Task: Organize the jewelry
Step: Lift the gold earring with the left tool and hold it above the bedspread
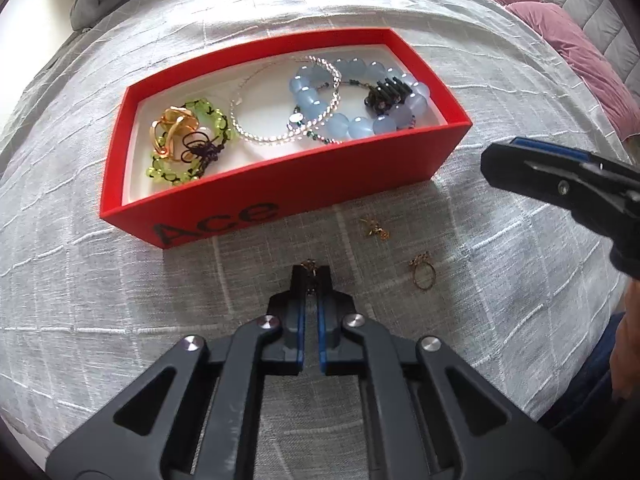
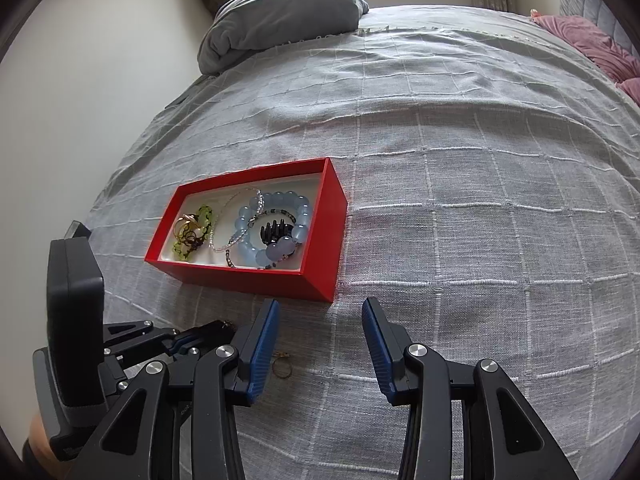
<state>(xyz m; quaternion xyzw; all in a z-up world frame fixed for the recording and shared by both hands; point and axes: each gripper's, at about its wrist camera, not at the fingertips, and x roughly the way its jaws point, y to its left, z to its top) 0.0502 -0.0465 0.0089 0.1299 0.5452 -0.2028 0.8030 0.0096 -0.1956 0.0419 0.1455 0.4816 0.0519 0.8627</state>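
While bracelets already fill the red cardboard box (image 1: 280, 176), left gripper (image 1: 311, 276) pinches a small gold trinket (image 1: 309, 266); right gripper (image 2: 320, 332) gapes empty; two gold pieces (image 1: 376, 229) await beside the box.

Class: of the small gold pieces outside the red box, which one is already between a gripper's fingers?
The gold piece at the left gripper fingertips. The gold ring and gold charm lie loose on the bedspread.

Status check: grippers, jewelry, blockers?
Left gripper shut on small gold piece. Right gripper open, empty. Gold ring, gold earring loose beside red box. Nothing blocking.
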